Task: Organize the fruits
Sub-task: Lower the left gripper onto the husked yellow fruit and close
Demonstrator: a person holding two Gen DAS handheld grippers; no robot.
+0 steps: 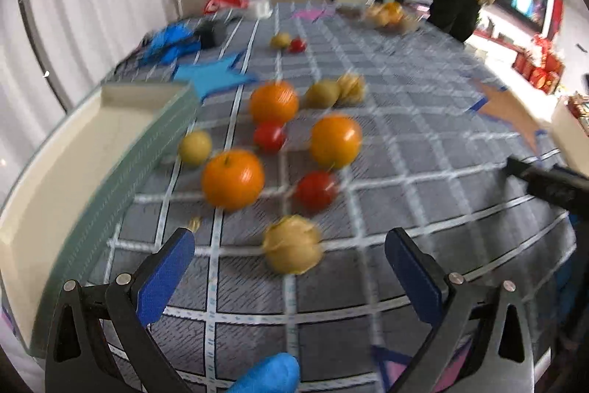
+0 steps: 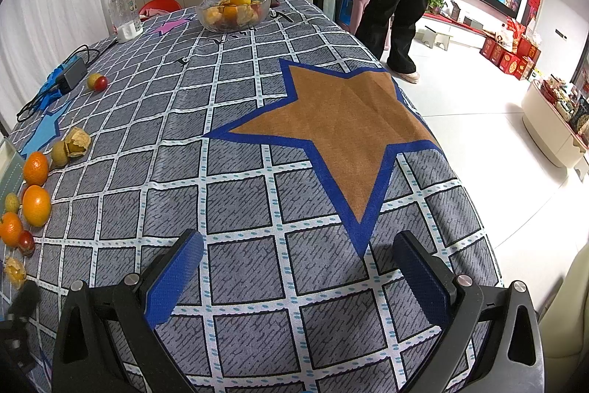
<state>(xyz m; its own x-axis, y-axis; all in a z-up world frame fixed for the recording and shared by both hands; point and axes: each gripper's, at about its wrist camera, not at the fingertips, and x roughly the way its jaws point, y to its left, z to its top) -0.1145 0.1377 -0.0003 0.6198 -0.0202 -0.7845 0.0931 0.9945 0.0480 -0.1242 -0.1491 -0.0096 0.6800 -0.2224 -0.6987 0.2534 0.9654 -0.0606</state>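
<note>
Now: left tongs wide open, empty, husked fruit apparently lying between them on table. Oranges beyond, beside tray. Right tongs open, empty.

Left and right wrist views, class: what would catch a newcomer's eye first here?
Probably the bright oranges scattered with small red and yellow fruits on the grey checked tablecloth, just ahead of the open left gripper. In the right wrist view, a big brown star fills the cloth beyond the open right gripper.
</note>
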